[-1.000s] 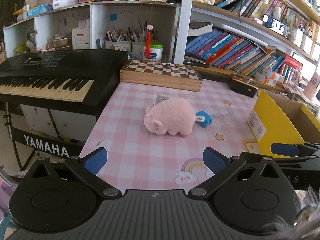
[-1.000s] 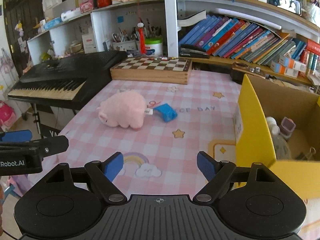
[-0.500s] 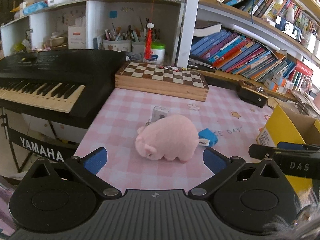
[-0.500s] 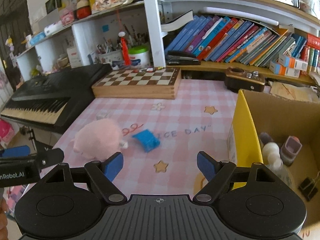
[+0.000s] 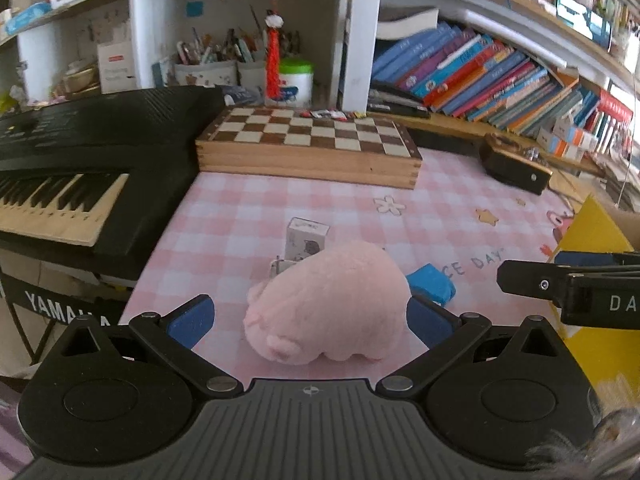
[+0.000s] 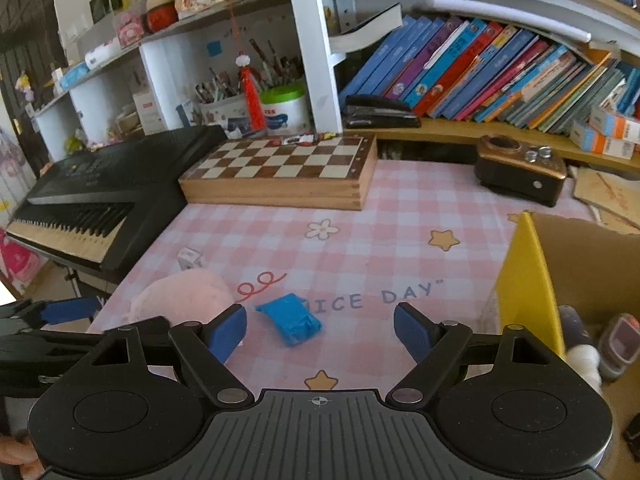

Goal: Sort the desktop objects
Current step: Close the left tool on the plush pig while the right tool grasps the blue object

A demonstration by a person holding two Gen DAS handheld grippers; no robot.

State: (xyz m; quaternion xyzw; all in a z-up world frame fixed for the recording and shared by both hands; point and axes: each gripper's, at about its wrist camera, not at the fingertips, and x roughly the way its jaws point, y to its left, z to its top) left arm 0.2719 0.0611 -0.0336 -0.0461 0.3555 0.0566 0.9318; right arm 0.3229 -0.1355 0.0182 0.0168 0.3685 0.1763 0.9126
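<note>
Pink plush pig (image 5: 328, 304) lies on the checked surface (image 5: 248, 216), framed between the spread fingers of the left tool (image 5: 310, 318), untouched. Just beside it rests a blue object (image 6: 290, 318), in front of the right tool (image 6: 320, 330), whose fingers also stand apart. A yellow cardboard box (image 6: 524, 280) stands to the right.

White shelving (image 6: 308, 40) and a slanted row of books (image 6: 480, 76) back the pink-checked table (image 6: 400, 220); daylight
</note>
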